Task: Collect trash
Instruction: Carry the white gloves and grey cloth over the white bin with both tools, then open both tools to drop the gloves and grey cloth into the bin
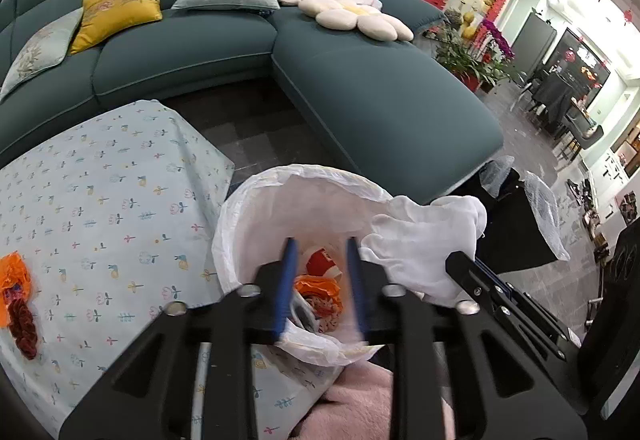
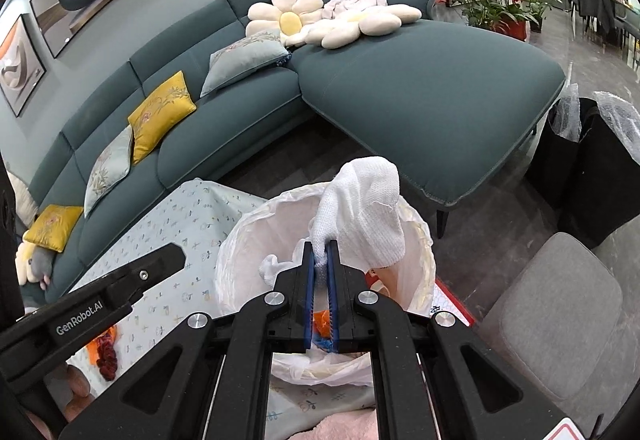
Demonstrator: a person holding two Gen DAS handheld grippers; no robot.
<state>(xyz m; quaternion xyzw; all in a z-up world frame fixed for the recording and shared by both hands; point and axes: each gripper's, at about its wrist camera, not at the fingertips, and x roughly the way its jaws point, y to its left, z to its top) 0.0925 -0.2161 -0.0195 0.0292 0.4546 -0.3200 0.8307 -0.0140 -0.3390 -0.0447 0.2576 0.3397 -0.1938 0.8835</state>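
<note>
Teal sofa [image 1: 200, 51] behind; floral-clothed table [image 1: 100, 207] in front of it. White-lined trash bin [image 1: 256, 207] stands just off the table's right edge. Inside, at the bottom: orange wrapper [image 1: 318, 286], red-and-white packet [image 1: 322, 260], other scraps not identifiable. Right gripper [image 2: 321, 256] clamped on white cloth [image 2: 360, 211], held over the bin's mouth. Left gripper [image 1: 320, 272] spread apart, holding nothing, above the bin. Orange wrapper with dark red pieces [image 1: 18, 292] at the table's left edge.
</note>
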